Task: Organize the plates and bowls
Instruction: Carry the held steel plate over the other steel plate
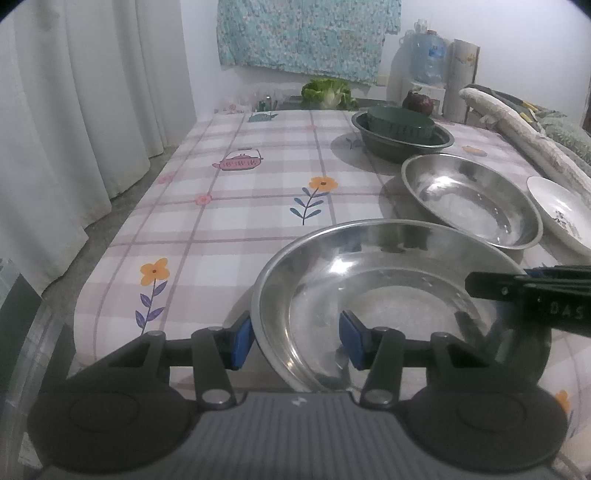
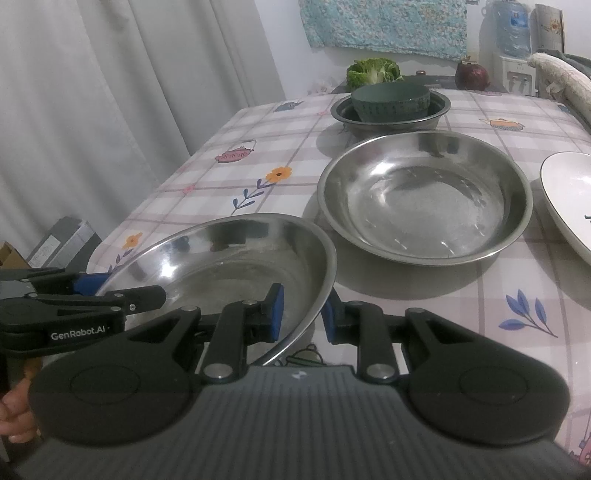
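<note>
Checked cloth printed with orange flowers and teapots covers the counter (image 2: pixel 258 147), seen from my two handheld tools.

Nearest, my right tool (image 2: pixel 303 314) is narrowed onto the right rim of the near steel bowl (image 2: pixel 229 258), one blue pad inside and one outside. The bowl looks raised and tilted, with cloth showing under its edge. My left tool (image 1: pixel 297 339) straddles the opposite rim about half apart, its outer pad against the rim. I cannot tell whether the inner pad presses.

Just beyond sits the second steel bowl (image 2: pixel 424 199), empty and about the same shape (a likely nest for the one I hold). To do this well, I judge both hands should lift together and keep the bowl level. I should centre it over the second bowl and lower it until it seats before letting go, since thin steel could slip from a one-sided pinch.

To the right lies a white plate (image 2: pixel 569 199). Farther back, a green bowl (image 2: pixel 391 98) rests upside down in a steel basin (image 2: pixel 436 110).

At the far end are a cabbage (image 2: pixel 373 72), a water bottle (image 2: pixel 513 22), a patterned hanging cloth (image 2: pixel 384 22), and pale curtains (image 2: pixel 110 92) on the left.
</note>
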Demonstrator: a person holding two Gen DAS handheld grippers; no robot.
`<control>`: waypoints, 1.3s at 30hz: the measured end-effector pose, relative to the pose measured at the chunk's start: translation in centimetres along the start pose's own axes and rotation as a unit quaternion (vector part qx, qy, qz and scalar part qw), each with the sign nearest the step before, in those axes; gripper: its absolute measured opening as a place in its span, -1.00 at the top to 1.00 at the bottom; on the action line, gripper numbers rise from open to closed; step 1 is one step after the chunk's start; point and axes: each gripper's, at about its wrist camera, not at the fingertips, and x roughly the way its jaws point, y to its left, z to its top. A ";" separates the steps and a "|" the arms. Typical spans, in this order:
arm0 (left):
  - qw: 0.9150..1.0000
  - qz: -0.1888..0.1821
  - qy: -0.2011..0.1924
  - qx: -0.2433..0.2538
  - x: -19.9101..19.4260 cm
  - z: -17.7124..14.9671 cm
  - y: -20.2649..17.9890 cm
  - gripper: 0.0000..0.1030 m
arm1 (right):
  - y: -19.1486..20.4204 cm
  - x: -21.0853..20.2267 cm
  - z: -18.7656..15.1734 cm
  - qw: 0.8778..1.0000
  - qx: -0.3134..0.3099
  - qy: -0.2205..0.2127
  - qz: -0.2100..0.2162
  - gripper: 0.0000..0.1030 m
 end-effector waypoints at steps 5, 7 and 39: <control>1.000 -0.001 -0.004 -0.001 -0.4 0.2 0.0 0.02 | 0.0 -0.3 0.1 1.000 0.001 -0.004 0.001 0.57; 1.000 -0.001 -0.006 -0.001 -0.5 0.2 0.0 0.02 | 0.0 -0.4 0.2 1.000 0.002 -0.005 0.001 0.57; 0.999 -0.006 -0.024 0.026 -1.7 2.5 -2.8 0.02 | -2.5 -3.1 1.0 0.999 0.036 -0.038 0.005 0.57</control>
